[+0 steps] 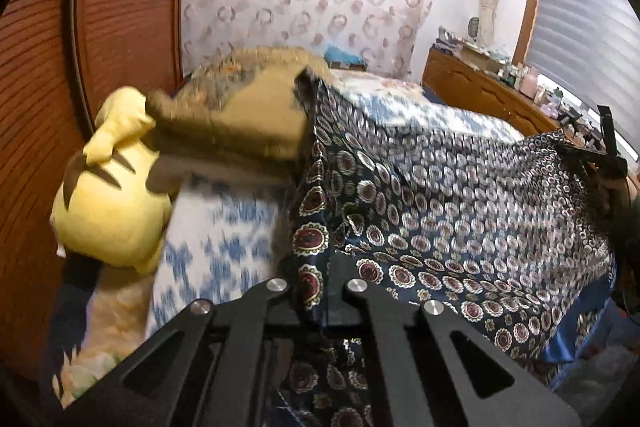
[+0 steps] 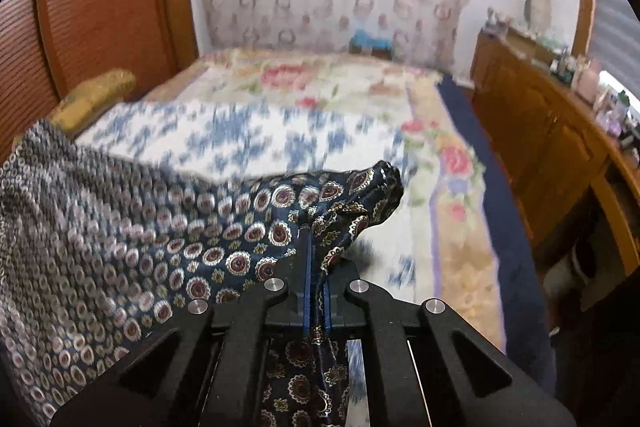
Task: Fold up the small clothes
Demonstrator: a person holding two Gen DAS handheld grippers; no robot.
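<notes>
- A navy patterned garment (image 1: 460,211) hangs stretched in the air above the bed (image 2: 248,139), between the left gripper (image 1: 316,291) and right gripper (image 2: 316,291), both sets of jaws clenched on its edge.
- The cloth looks thin, glossy and probably slippery; hemmed corners offer the surest hold.
- Motion blur hides the garment's type.
- A yellow plush toy (image 1: 112,211) and wooden dresser (image 2: 540,131) flank the bed.

Your left gripper (image 1: 316,291) has its fingertips buried in the patterned cloth (image 1: 460,211), so you can't see them. The blue-and-white bedspread (image 2: 240,135) is smeared by motion blur in both views. Items on the wooden dresser (image 1: 492,87) are too small to identify
</notes>
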